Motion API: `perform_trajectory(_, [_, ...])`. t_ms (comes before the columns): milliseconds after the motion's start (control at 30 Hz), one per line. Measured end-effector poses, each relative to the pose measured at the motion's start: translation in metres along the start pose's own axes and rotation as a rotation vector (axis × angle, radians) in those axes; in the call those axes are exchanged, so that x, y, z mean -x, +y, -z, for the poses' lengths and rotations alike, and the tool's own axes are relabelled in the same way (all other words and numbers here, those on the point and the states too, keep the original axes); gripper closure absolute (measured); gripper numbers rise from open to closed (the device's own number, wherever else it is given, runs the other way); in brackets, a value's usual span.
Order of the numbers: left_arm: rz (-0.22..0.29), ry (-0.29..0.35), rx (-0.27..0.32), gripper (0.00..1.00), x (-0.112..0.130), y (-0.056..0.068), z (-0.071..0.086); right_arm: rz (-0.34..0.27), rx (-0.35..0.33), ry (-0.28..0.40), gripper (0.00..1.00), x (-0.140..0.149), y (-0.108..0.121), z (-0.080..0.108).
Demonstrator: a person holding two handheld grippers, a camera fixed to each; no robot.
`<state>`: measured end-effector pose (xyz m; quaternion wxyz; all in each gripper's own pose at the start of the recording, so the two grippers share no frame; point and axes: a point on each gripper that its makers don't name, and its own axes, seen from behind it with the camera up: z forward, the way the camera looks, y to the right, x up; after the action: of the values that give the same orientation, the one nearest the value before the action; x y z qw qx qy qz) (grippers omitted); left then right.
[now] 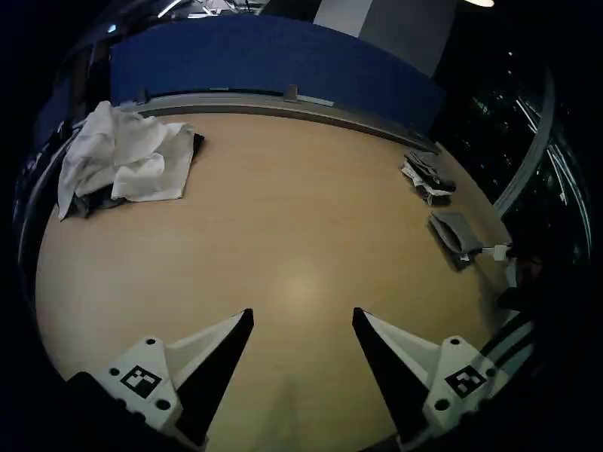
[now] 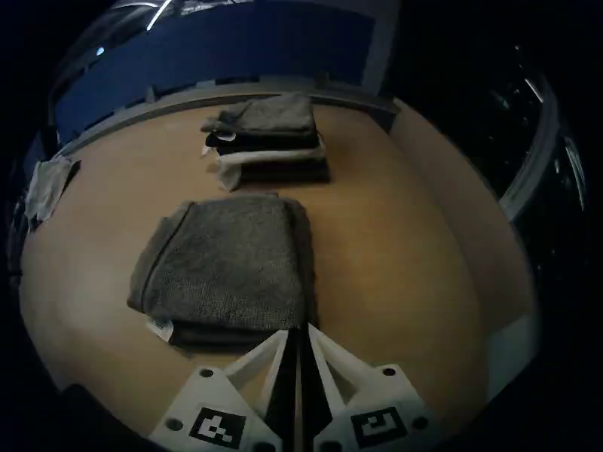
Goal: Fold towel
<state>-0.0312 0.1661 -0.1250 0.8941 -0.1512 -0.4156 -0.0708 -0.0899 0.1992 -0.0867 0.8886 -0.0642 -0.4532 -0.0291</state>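
**Grey towel folded, white heap waits far left**

The right gripper (image 2: 299, 331) sits low, fingers drawn almost together with just a sliver between them. The tips are right at the near edge of the folded grey towel (image 2: 226, 264); whether they pinch any cloth, I can't tell. That towel lies flat straight ahead of them, with the stack of folded towels (image 2: 267, 143) beyond it.

Over to the left gripper (image 1: 302, 312): it's wide open, holding nothing, level above the bare wooden table (image 1: 301, 226) and pointing at the blue partition (image 1: 264, 60).

The crumpled white towel (image 1: 124, 158) lies well up and to the left of those fingers, near the table's back edge. It's a loose heap, so no clear long axis. Looks like the left hand has the shorter trip and needs to swing left.
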Motion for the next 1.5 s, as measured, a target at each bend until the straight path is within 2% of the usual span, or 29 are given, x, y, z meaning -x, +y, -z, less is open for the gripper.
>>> perform_trajectory(100, [-0.004,0.0,-0.003,0.02,0.0,-0.001,0.0,0.008,0.011,-0.013,0.85,0.006,-0.001,-0.006])
perform_trajectory(300, [-0.001,0.0,-0.004,0.02,0.0,-0.004,0.001,0.014,0.028,-0.016,0.64,0.008,0.001,-0.006])
perform_trajectory(500, [-0.004,0.004,-0.003,0.02,-0.002,-0.005,0.002,0.02,0.061,-0.015,0.43,0.013,0.011,-0.002])
perform_trajectory(733, [-0.007,0.005,0.004,0.02,-0.004,-0.003,0.001,0.017,0.099,-0.005,0.24,0.015,0.022,0.005])
perform_trajectory(900, [-0.012,0.004,0.005,0.02,-0.005,-0.002,0.001,0.01,0.14,0.013,0.21,0.012,0.031,0.01])
perform_trajectory(1100, [-0.009,0.006,0.007,0.02,-0.006,-0.003,0.001,0.003,0.138,0.042,0.2,0.003,0.028,0.019])
perform_trajectory(1300, [-0.006,0.009,0.009,0.02,-0.008,-0.004,0.002,0.004,0.137,0.101,0.2,-0.016,0.021,0.035])
perform_trajectory(1500, [-0.004,0.01,0.01,0.02,-0.009,-0.007,0.002,0.008,0.051,0.174,0.2,-0.043,-0.01,0.043])
